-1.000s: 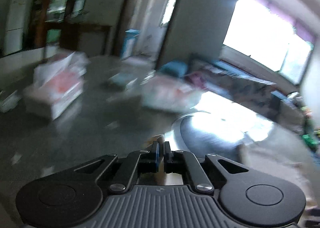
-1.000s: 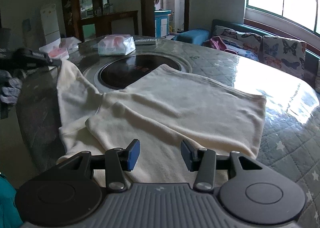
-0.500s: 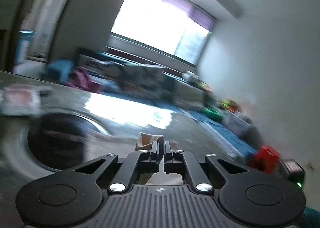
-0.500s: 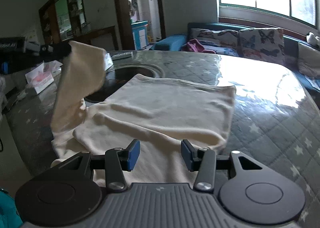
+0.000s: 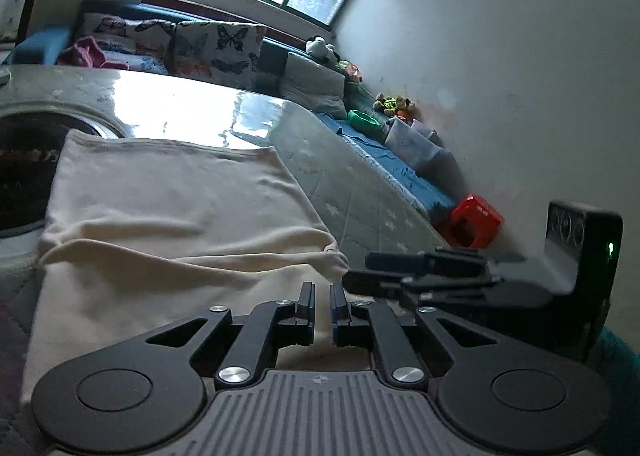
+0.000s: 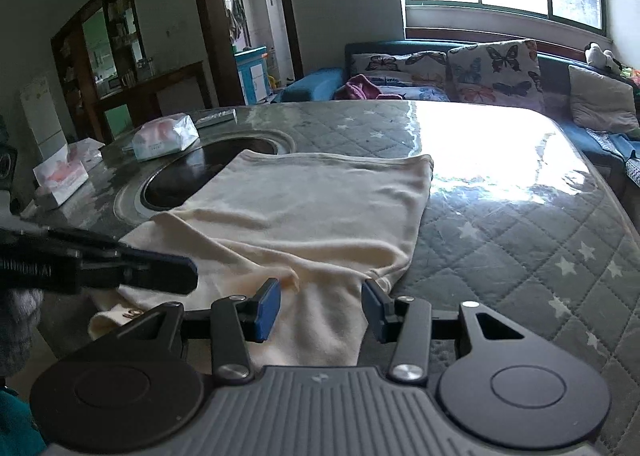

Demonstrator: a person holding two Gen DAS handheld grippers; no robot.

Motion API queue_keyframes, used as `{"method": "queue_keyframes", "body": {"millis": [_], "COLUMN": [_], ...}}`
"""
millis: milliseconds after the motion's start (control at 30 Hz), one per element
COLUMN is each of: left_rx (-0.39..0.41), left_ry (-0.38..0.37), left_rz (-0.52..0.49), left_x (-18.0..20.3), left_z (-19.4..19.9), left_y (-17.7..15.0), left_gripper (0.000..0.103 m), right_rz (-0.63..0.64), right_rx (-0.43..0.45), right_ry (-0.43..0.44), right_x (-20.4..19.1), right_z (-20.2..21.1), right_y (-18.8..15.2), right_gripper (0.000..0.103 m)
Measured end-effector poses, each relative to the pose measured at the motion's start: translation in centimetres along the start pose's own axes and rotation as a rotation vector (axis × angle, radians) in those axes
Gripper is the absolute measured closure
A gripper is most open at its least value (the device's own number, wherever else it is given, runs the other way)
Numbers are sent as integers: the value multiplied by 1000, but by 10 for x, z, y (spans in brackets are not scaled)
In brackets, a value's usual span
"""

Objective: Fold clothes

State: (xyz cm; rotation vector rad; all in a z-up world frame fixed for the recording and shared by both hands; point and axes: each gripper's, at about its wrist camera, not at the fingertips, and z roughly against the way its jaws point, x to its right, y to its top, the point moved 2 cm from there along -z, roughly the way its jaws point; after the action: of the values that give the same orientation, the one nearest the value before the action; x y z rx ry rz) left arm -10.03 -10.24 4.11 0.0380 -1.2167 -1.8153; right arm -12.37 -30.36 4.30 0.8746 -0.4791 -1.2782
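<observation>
Cream garment (image 6: 304,216) lies folded on the quilted table (image 6: 520,240), its near edge at six o'clock hidden behind both grippers. Left gripper (image 5: 322,298): jaws slightly parted, holding nothing; white lettering on its side is blurred, unreadable. Right gripper (image 6: 320,306): jaws spread wide over the cloth.

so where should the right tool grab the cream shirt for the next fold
Take the cream shirt at its near right corner, where the hem bunches beside the right tool. That edge stands up off the quilted table, so come in low from the near side.
</observation>
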Motion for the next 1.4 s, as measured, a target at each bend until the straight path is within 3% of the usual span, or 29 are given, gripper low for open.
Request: {"method": "queue_keyframes", "body": {"millis": [333,733,867,900,1000,1400], "left_rx": [62,49,66,68,56,53], "left_ry": [202,272,264,258,271,337], "left_rz": [65,142,124,118,96,102], "left_x": [-77,-121,-118,-117,-116,-127], "left_z": [30,48,50,47,35,37], "left_y": [15,7,14,16,19,13], "left_gripper": [95,94,94,94,94,94], "right_rz": [14,31,36,34,34,97], "right_rx": [-40,-85,-72,-75,-87,-20], "right_ry": [59,59,65,65,59,5], "right_x": [-17,-21,-23,-23,-23,-27], "right_z": [-26,-39,-42,-45,-53,-44], "right_y": [3,0,6,6,4,18], "right_gripper": [63,67,67,68,87,94]}}
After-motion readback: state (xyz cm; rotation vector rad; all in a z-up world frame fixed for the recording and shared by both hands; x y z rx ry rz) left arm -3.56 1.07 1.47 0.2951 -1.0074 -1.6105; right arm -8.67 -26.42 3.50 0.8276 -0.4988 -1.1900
